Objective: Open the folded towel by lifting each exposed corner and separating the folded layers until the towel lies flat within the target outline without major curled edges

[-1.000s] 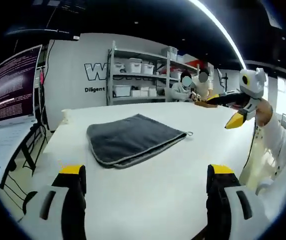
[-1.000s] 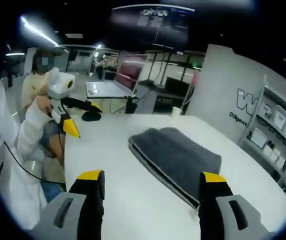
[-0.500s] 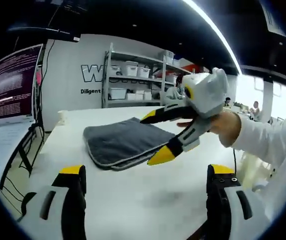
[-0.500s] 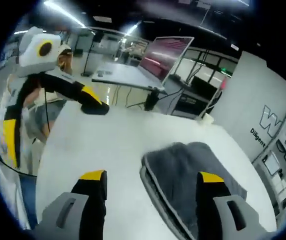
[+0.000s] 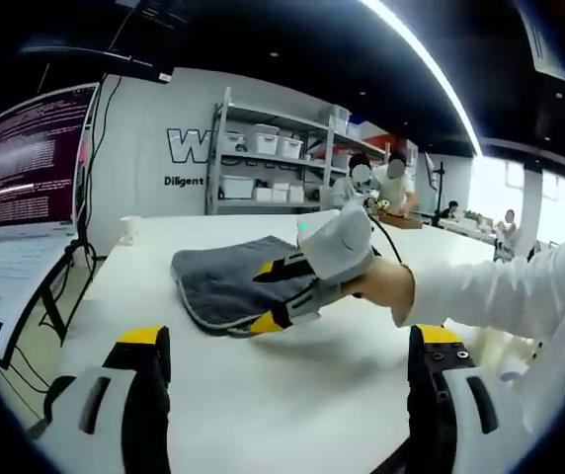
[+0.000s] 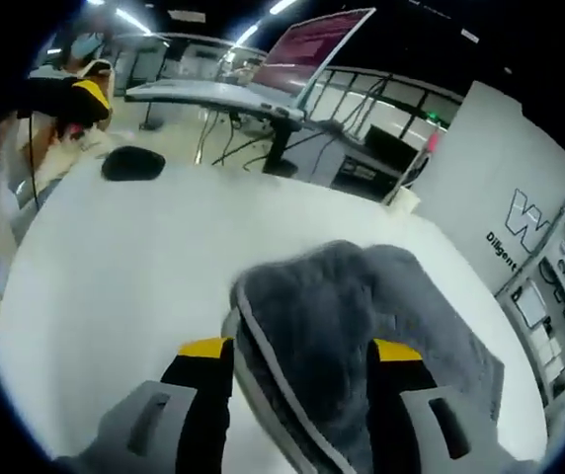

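A folded grey towel [image 5: 225, 275] with a pale hem lies on the white table [image 5: 292, 385]. In the left gripper view, my left gripper [image 5: 290, 338] hovers open over the table's near edge, well short of the towel. A hand holds my right gripper [image 5: 269, 294] at the towel's near corner, one yellow tip above the hem and one below. In the right gripper view, the towel [image 6: 362, 306] bulges up between the open jaws of the right gripper [image 6: 300, 350], its folded edge lying in the gap. The left gripper [image 6: 73, 97] is far off at the upper left.
A small black object [image 6: 132, 163] lies on the table near its far edge, and a white cup [image 5: 129, 229] stands at the back. A monitor [image 5: 36, 158] is to the left, shelves with boxes [image 5: 273, 148] behind. People sit in the background.
The right gripper has dropped from above the table to the towel's near corner, and its jaws have drawn a little closer around the fold. The left gripper has barely moved.
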Tool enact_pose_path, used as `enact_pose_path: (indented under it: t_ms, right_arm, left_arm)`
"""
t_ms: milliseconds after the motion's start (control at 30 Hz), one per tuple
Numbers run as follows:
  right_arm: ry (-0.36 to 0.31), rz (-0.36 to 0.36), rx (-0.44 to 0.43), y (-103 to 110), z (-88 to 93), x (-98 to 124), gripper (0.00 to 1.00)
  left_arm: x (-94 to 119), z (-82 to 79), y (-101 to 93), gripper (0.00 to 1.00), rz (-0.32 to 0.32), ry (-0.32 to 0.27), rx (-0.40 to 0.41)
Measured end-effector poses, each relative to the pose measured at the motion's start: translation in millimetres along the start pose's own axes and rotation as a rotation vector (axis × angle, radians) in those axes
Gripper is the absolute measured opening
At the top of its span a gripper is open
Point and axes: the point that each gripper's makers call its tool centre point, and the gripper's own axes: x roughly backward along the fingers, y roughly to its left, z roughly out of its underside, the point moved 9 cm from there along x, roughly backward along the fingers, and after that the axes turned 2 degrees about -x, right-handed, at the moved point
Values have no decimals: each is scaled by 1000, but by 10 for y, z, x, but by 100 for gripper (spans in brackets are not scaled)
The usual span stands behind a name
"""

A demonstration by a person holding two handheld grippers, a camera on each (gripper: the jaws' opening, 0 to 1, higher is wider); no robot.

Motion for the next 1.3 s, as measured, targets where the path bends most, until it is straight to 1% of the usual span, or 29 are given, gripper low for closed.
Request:
enact_pose_path:
  t_ms: [100,167,267,433,533,567,633,700,733,833,867,1000,1233,1300]
  right_arm:
    - [-4,3,6,-8,19,-2,38]
    - [-13,-4,31,11,14,-13,33]
    - [-6,3,45,20,6,-52,31]
    - [2,10,36,45,39,-114,26]
    - [-14,-10,15,77,55,-129,15]
    - [-18,-12,15,85,62,-132,10]
    - [-28,-18,30,160,73,-101,4]
    - [-25,-16,49,198,82,-76,3]
    - [-28,-17,52,253,92,-21,2]
    - [-36,-25,32,299,104,68,1]
    - [-40,-27,24,252,101,57,1]
    - [-48,-34,20,239,123,130,1]
    - [-25,-41,68,249,158,195,1]
    - [-14,-44,86,258,164,168,1]
  left_arm:
    - [-16,4,-7,99,3,2,4]
    - [-26,4,-18,99,7,3,4]
    - [-40,-1,-38,99,15,4,2]
    - [-45,9,-46,99,19,8,5]
    - [-32,7,-48,99,18,6,4]
    - [-26,5,-47,99,18,3,5]
    - [-19,3,-46,99,18,1,6]
    - [-17,2,-47,99,18,0,5]
    - [-16,2,-49,99,19,-2,4]
    - [-19,4,-54,99,24,-3,6]
    - [-21,6,-56,99,25,-1,6]
    - [-29,11,-65,98,31,0,6]
    - [-24,21,-86,98,32,5,4]
    - [-23,15,-95,98,33,4,3]
